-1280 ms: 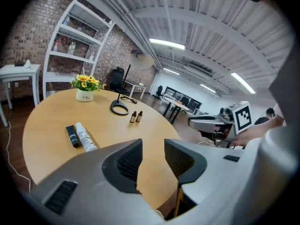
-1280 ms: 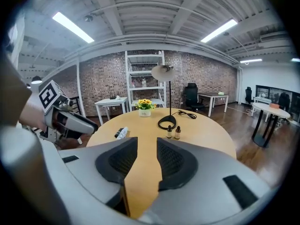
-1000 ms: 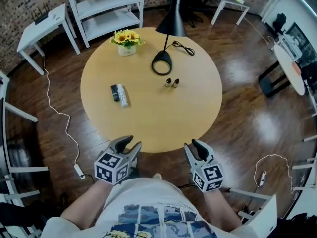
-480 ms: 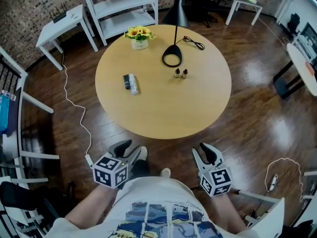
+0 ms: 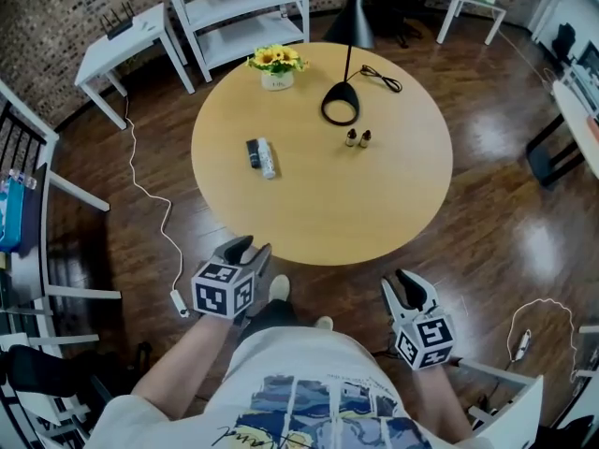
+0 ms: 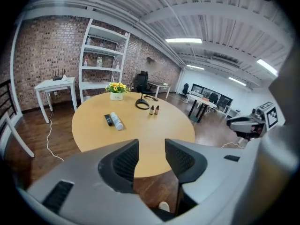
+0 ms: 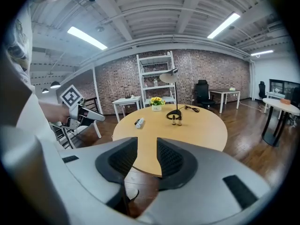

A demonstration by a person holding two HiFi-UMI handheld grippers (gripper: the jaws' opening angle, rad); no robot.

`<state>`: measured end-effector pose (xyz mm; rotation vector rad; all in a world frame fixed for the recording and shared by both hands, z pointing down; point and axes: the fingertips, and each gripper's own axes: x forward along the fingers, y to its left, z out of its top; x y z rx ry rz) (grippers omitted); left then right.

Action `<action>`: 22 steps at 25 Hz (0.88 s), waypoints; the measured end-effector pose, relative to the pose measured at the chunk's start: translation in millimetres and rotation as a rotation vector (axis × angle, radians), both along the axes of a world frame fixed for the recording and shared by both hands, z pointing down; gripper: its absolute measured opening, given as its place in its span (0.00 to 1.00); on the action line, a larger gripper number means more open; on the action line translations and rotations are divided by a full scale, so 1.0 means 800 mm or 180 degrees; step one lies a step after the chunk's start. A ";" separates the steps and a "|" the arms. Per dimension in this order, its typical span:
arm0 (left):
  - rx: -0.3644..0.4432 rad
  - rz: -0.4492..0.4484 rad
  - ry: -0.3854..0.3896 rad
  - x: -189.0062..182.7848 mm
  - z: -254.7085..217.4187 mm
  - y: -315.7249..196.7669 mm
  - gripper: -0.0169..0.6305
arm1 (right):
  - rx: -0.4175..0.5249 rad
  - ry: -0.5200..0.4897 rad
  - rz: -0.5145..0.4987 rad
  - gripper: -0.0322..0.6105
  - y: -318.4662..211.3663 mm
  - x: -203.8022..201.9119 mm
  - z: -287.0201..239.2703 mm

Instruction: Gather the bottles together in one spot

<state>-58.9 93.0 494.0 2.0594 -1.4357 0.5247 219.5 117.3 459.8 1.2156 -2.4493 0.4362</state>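
Table (image 5: 309,223) in head view holds lying bottles (image 5: 262,155) and small upright bottles (image 5: 357,137) well apart, ungathered. Left gripper view: our left gripper (image 6: 151,146) just opened wider, empty, seemingly readying a pick. Right gripper view: right gripper (image 7: 146,146) parted, empty.

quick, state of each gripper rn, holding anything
Left gripper: open, empty; its jaws have just been opening.
Right gripper: open, empty.
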 end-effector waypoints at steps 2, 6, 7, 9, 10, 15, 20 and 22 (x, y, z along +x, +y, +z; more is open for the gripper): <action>-0.0042 -0.0074 -0.0076 -0.031 0.017 -0.042 0.27 | -0.0006 0.0039 0.0021 0.29 -0.015 -0.010 0.000; -0.0152 -0.0189 -0.0123 -0.095 0.054 -0.139 0.27 | -0.0033 0.0054 0.0169 0.31 -0.049 -0.034 -0.007; -0.0207 -0.0209 -0.0124 -0.108 0.067 -0.163 0.28 | -0.0060 0.0050 0.0208 0.33 -0.055 -0.041 -0.008; -0.0316 -0.0247 -0.0112 -0.131 0.093 -0.209 0.29 | -0.0095 0.0087 0.0265 0.34 -0.069 -0.056 -0.014; -0.0372 -0.0262 -0.0104 -0.141 0.105 -0.231 0.29 | -0.0108 0.0116 0.0287 0.34 -0.076 -0.065 -0.018; -0.0595 -0.0277 -0.0071 -0.180 0.164 -0.327 0.29 | -0.0205 0.0227 0.0414 0.34 -0.107 -0.106 -0.018; -0.0886 -0.0260 -0.0252 -0.208 0.222 -0.374 0.29 | -0.0277 0.0258 0.0622 0.34 -0.123 -0.135 -0.008; -0.0954 -0.0250 -0.0240 -0.210 0.238 -0.382 0.30 | -0.0302 0.0271 0.0635 0.34 -0.126 -0.142 -0.003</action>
